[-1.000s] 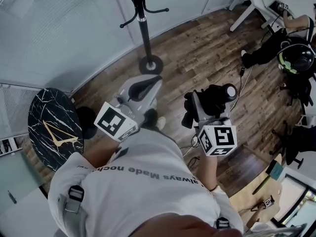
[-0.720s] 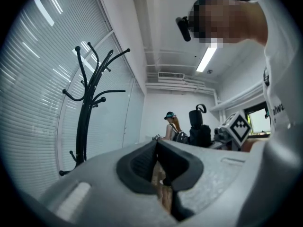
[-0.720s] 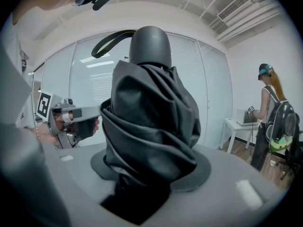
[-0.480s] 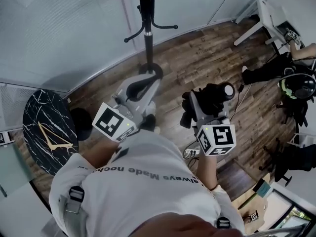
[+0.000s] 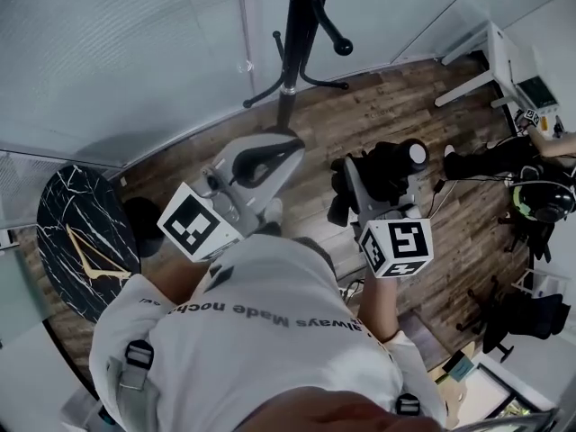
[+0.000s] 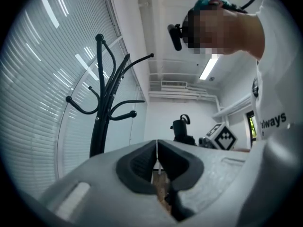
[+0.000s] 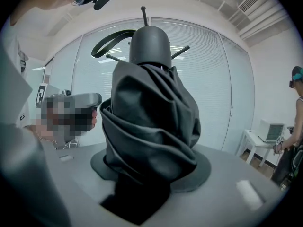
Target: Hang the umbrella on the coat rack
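Black steel first: facing the coat rack [image 5: 292,61], looking down on bare hooks with nothing hanging there yet. Holding the right gripper [image 5: 378,183] near it but clear of every hook, fingers clamping on the folded black umbrella [image 7: 151,112], wrinkled canopy bulging between them, one end pointing toward the rack. Carrying the left gripper [image 6: 156,148] empty alongside, fingers pressing together on nothing. Judging the pickup finished and the hanging itself wholly left: raising the umbrella to hook height and slipping what looks like its wrist strap [image 7: 111,39] over a hook.

Turning to the surroundings: standing on a wood-plank floor [image 5: 378,106], beside a curved wall of pale blinds [image 5: 117,61] close behind the rack, leaving little room on the far side. Keeping a round black marble desk [image 5: 76,232] at the left, well apart from the rack. Sharing the room with another person [image 5: 540,201] and a white desk [image 5: 504,57] at the right, both far off. Finding nothing blocking the way to the hooks.
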